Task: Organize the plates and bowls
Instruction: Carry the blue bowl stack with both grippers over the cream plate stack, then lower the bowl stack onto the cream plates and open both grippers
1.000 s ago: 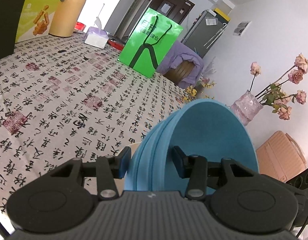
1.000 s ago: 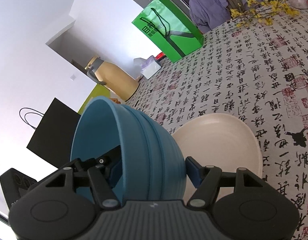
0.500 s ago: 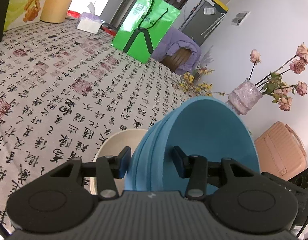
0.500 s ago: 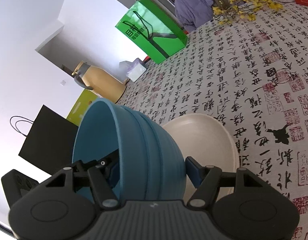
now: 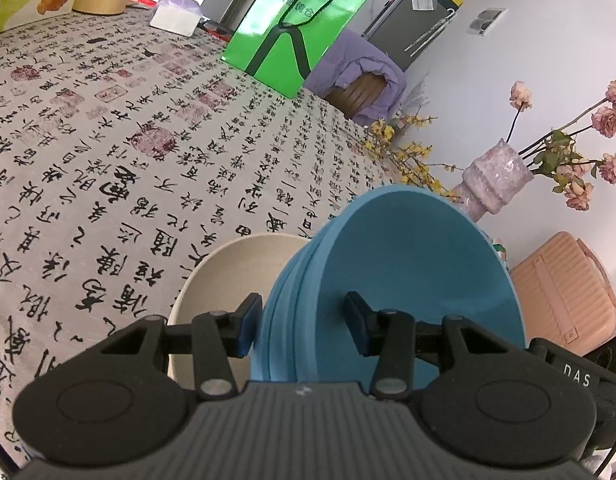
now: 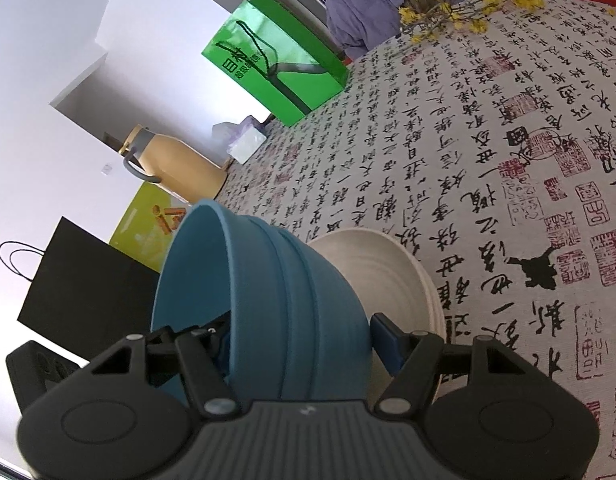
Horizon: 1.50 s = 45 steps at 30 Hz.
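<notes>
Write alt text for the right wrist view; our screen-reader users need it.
The right gripper clamps the rim of stacked blue bowls, tilted above a cream plate on a calligraphy-print tablecloth. A green bag stands behind.

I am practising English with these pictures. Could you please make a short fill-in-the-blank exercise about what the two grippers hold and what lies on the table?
1. Both the left gripper and the right gripper grip a stack of bowls whose colour is ____.
2. Beside the bowls, a ____-coloured plate lies on the tablecloth.
3. The standing paper bag at the table's far edge is ____.

Missing words: blue; cream; green
</notes>
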Each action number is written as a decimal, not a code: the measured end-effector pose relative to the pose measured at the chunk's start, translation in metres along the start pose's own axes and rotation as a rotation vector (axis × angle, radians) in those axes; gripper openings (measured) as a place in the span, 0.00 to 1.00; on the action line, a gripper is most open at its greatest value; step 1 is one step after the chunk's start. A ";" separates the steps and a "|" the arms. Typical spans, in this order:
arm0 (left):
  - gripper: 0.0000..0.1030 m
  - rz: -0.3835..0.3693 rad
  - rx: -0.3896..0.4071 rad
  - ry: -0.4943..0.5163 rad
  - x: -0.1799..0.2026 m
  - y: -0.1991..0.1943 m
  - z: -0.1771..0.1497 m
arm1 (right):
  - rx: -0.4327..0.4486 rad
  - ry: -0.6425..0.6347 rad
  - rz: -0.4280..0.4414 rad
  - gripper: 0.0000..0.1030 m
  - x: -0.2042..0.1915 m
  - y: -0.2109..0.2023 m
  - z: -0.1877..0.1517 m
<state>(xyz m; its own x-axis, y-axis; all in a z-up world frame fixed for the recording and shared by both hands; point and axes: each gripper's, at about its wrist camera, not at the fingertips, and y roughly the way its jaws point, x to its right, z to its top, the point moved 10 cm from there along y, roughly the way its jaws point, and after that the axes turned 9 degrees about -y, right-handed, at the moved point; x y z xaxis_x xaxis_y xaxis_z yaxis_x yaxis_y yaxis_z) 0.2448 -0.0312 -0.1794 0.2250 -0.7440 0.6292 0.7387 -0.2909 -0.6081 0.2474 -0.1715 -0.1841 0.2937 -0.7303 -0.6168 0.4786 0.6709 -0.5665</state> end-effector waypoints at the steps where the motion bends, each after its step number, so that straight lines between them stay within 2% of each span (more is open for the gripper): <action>1: 0.44 0.000 -0.001 0.000 0.000 0.001 0.000 | 0.001 0.001 -0.003 0.65 0.000 0.001 0.000; 13: 0.45 0.035 0.015 0.006 -0.005 0.000 0.006 | -0.022 -0.011 0.003 0.65 -0.006 0.014 0.001; 22: 0.49 0.025 0.000 0.019 -0.004 0.002 0.003 | -0.018 -0.047 0.011 0.66 -0.003 0.017 0.002; 27: 0.59 0.008 -0.003 0.022 -0.003 0.001 0.001 | 0.025 -0.100 -0.008 0.67 -0.007 0.009 0.005; 31: 0.67 -0.005 0.021 0.038 0.000 -0.006 0.003 | 0.058 -0.151 -0.022 0.79 -0.013 0.001 0.006; 33: 0.76 -0.003 0.049 0.060 0.002 -0.013 0.005 | 0.079 -0.173 -0.019 0.83 -0.017 -0.004 0.007; 37: 0.86 -0.033 0.098 0.087 0.006 -0.028 0.009 | 0.132 -0.213 -0.012 0.91 -0.023 -0.019 0.011; 39: 0.96 -0.059 0.125 0.094 0.009 -0.037 0.011 | 0.175 -0.249 -0.033 0.99 -0.026 -0.030 0.012; 42: 1.00 -0.104 0.182 0.145 0.016 -0.055 0.011 | 0.241 -0.308 -0.044 1.00 -0.033 -0.048 0.013; 45: 1.00 -0.096 0.268 0.201 0.019 -0.075 0.012 | 0.291 -0.364 -0.060 1.00 -0.042 -0.064 0.011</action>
<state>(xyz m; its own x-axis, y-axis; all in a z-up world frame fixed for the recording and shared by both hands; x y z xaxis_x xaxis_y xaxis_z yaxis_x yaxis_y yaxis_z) 0.2011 -0.0166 -0.1163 0.0359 -0.8322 0.5533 0.8971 -0.2172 -0.3849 0.2136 -0.1851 -0.1162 0.5047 -0.7990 -0.3269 0.7002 0.6003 -0.3865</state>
